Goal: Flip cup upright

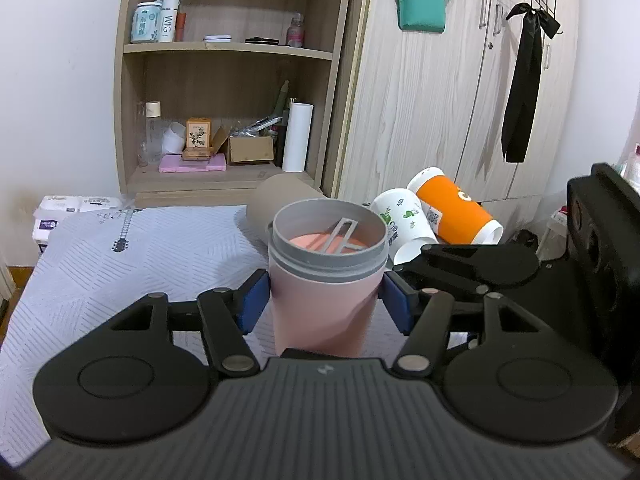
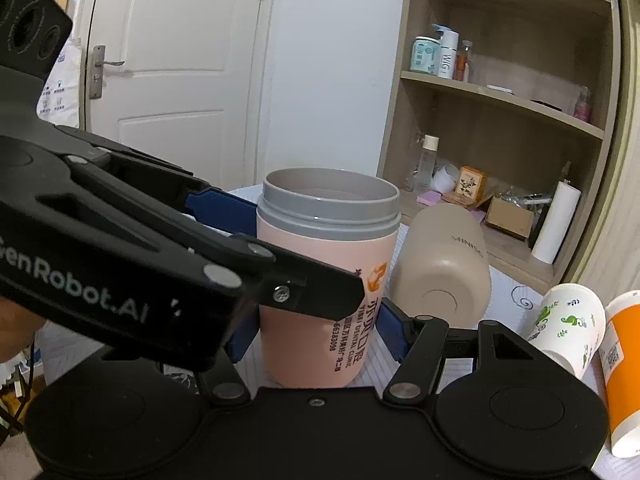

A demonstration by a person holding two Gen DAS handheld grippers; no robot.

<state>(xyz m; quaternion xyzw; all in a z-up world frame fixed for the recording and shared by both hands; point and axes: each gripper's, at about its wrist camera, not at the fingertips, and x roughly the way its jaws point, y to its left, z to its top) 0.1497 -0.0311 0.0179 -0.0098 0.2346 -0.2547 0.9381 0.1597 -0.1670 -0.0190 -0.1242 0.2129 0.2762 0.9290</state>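
A pink cup with a grey rim (image 1: 325, 280) stands upright on the quilted white cloth (image 1: 140, 264), mouth up. My left gripper (image 1: 326, 300) has its blue pads (image 1: 252, 304) on both sides of the cup; the left pad touches it, the right pad stands a small gap off. In the right wrist view the same cup (image 2: 326, 280) stands between my right gripper's (image 2: 316, 332) blue pads (image 2: 390, 330), which are spread wider than the cup. The left gripper's body (image 2: 120, 256) crosses in front and hides the right gripper's left finger.
A beige cup (image 2: 442, 268) lies on its side just behind the pink one. A white cup with green print (image 1: 400, 226) and an orange cup (image 1: 456, 210) lie tipped at the right. A wooden shelf (image 1: 224, 80) and wardrobe (image 1: 440, 100) stand behind.
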